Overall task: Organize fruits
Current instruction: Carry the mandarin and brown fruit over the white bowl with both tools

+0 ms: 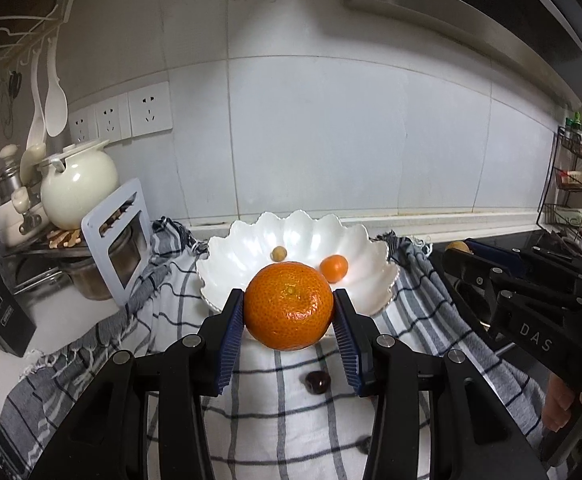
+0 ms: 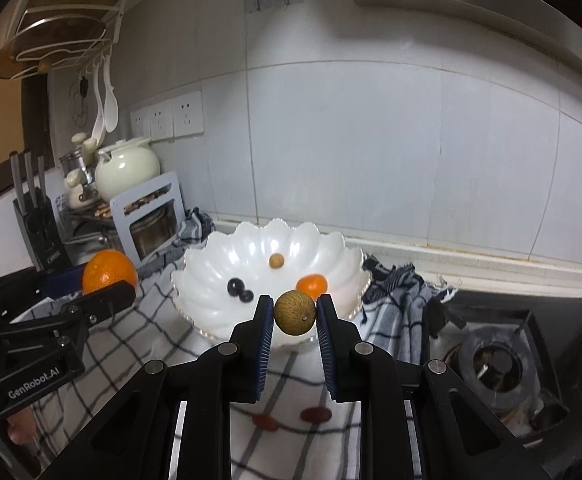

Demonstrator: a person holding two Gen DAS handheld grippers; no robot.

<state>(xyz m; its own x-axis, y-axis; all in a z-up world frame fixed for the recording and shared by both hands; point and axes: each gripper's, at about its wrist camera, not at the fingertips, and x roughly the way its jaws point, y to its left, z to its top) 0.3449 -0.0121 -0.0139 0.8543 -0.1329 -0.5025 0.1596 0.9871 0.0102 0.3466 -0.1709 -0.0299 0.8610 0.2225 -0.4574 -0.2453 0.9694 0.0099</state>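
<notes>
Left gripper jaws clamp the big orange; right gripper jaws pinch a small brown fruit. Both hang just short of the white bowl, above the checked cloth. The round brown fruit could slip and roll tableward. Only the right view shows the dark berries inside.
</notes>
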